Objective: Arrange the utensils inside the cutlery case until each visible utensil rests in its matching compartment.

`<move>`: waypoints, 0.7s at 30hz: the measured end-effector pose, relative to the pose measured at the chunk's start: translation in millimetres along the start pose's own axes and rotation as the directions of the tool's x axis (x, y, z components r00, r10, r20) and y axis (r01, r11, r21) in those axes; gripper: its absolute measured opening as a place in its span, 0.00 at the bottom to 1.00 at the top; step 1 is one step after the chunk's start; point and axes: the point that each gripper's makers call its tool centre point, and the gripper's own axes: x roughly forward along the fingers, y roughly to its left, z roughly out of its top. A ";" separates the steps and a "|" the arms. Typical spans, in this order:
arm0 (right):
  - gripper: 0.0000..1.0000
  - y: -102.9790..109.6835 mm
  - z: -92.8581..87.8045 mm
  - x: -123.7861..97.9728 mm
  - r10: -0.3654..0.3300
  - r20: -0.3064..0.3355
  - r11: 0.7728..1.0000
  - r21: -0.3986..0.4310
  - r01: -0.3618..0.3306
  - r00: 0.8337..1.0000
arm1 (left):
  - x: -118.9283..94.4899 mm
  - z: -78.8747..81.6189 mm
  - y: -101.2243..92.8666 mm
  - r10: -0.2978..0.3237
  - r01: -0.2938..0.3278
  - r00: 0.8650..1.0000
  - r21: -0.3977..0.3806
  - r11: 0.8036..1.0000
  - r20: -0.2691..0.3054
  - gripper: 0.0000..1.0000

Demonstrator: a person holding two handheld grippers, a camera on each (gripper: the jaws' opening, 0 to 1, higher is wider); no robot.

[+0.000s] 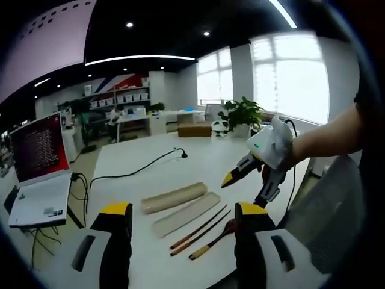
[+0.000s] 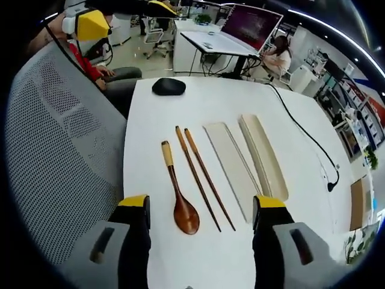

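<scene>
White table, right gripper view, left to right. One wooden spoon, lower centre, bowl toward the camera. Two chopsticks, side by side just right of it. One flat case lid, then one case tray, parallel and apart, likely opened out so the utensils can go in; nothing is in the tray yet. One black mouse, upper centre. Right gripper: jaws wide apart, holding nothing, above the spoon and chopsticks. Left gripper, left gripper view: jaws wide apart, holding nothing. One laptop, left edge.
</scene>
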 end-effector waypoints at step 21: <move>0.68 -5.9 4.8 11.3 0.017 -0.015 0.999 -0.035 -0.017 1.000 | 1.4 -3.9 3.3 0.032 -0.030 0.999 0.060 0.998 -0.030 0.71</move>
